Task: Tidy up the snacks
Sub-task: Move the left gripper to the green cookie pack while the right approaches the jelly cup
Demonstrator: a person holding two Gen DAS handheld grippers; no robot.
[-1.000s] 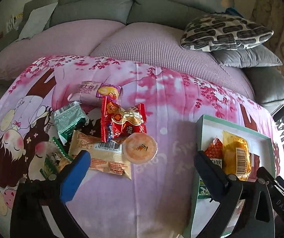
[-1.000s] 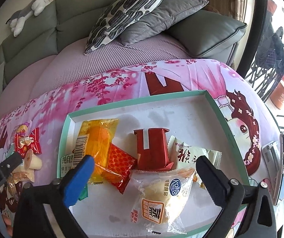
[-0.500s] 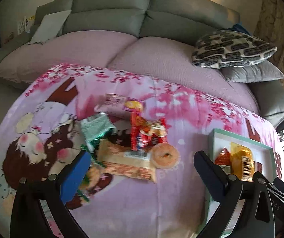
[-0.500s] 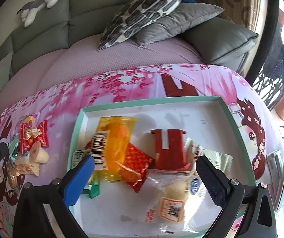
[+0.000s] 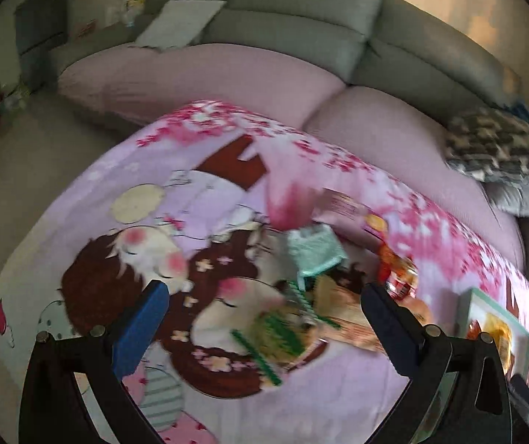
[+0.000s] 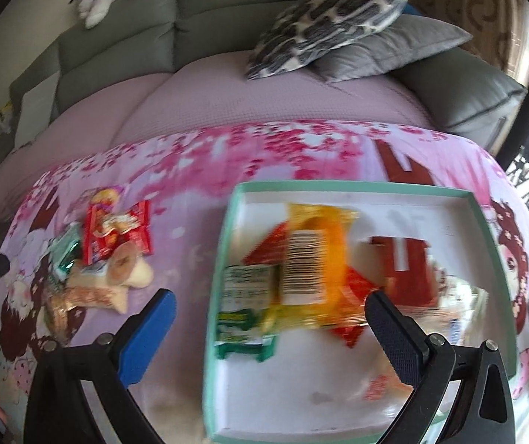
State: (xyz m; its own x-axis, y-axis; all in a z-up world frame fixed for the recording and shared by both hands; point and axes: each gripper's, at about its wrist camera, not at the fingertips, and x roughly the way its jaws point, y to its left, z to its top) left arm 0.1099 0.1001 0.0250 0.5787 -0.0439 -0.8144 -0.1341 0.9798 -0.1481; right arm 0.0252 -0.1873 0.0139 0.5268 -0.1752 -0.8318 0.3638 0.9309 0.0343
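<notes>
The left gripper (image 5: pixel 264 327) is hanging over the loose pile of snacks (image 6: pixel 105 259) on the patterned blanket (image 5: pixel 153 192), its fingers spread wide and holding nothing; the right gripper (image 6: pixel 270 327) is hovering above the near left part of the green-rimmed tray (image 6: pixel 223 222), its fingers equally wide apart and empty. Both views are smeared by motion, so fine detail of the wrappers is hard to read.

The step in hand looks to be choosing the next packet from the pile and carrying it to the tray, which already holds a yellow packet with a barcode (image 6: pixel 310 259), a red carton (image 6: pixel 407 266) and a green-and-white packet (image 6: pixel 246 307) among others. In the left view the green-striped packet (image 5: pixel 279 333) is lying directly between the fingers, with a pale teal packet (image 5: pixel 314 249) just beyond it and a red packet (image 5: pixel 397 270) further right, near the tray.

To do this well, the left gripper should be settling before it comes down; it should be taking the topmost or outermost packet rather than one pinned under its neighbours. Closing across the short width of the wrapper, near the middle, should keep the packet from slumping or dragging others along; the soft blanket gives little support, so the fingers should be pinching, not pressing down. The tray's far right part appears bare, and placing there would avoid heaping.
</notes>
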